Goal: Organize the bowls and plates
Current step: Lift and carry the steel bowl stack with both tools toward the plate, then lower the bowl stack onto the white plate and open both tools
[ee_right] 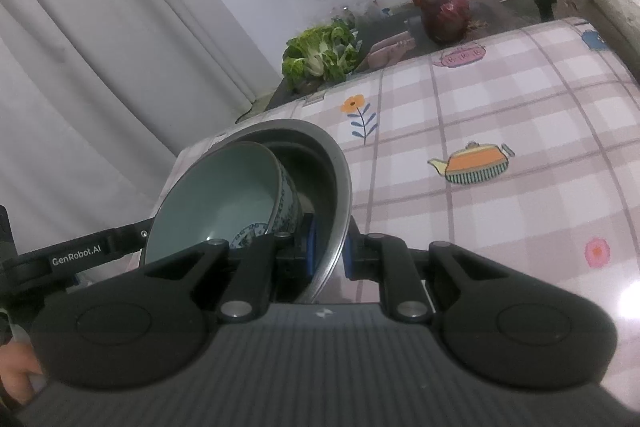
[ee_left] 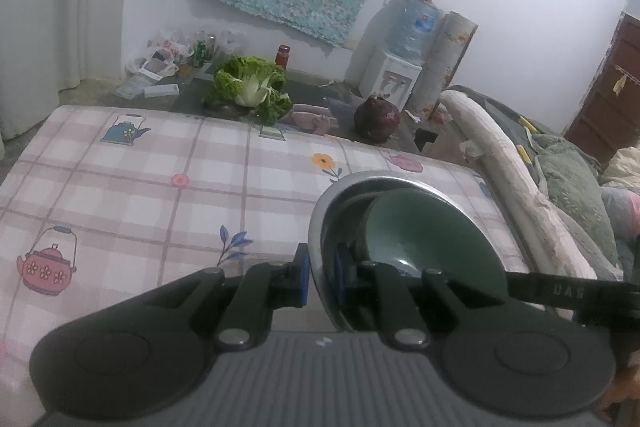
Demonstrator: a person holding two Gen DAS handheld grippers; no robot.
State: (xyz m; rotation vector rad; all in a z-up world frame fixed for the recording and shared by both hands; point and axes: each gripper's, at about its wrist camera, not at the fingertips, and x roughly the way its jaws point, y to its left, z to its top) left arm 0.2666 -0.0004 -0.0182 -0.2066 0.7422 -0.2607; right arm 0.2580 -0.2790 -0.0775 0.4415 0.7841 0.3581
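Carrying step: left tongs and right tongs each pinch opposite rims of the metal bowl, green bowl tilted inside, held above the checked surface; next, level it and set down gently.

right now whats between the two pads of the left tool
The rim of the metal bowl, pinched by the left tool. The green bowl sits inside it, not between the pads. The left wrist view shows this.
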